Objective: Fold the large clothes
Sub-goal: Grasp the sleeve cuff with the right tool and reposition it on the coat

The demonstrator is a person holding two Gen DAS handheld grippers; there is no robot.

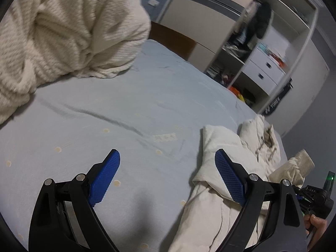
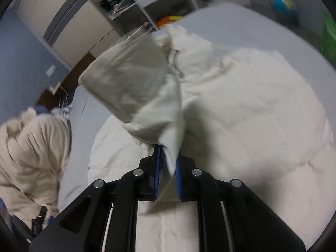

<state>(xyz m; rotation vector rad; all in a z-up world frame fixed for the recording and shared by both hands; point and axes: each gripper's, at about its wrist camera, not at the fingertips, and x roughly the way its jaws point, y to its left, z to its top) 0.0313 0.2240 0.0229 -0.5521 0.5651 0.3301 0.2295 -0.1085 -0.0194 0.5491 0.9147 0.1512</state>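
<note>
Two garments lay on the pale blue bed sheet (image 1: 130,96) — one crumpled cream cotton garment (image 2: 241,96), pinched by the right gripper (image 2: 167,166), and one ribbed fleece blanket (image 1: 69,27). The left gripper (image 1: 167,174) hovered with its jaws spread, holding nothing.

bed (image 1: 147,96): pale blue sheet, small dots | headboard (image 1: 170,37): dark wood | wardrobe (image 1: 210,16): beige sliding doors, open shelves | white drawers (image 1: 264,69) | walls: grey-blue | light: dim
</note>
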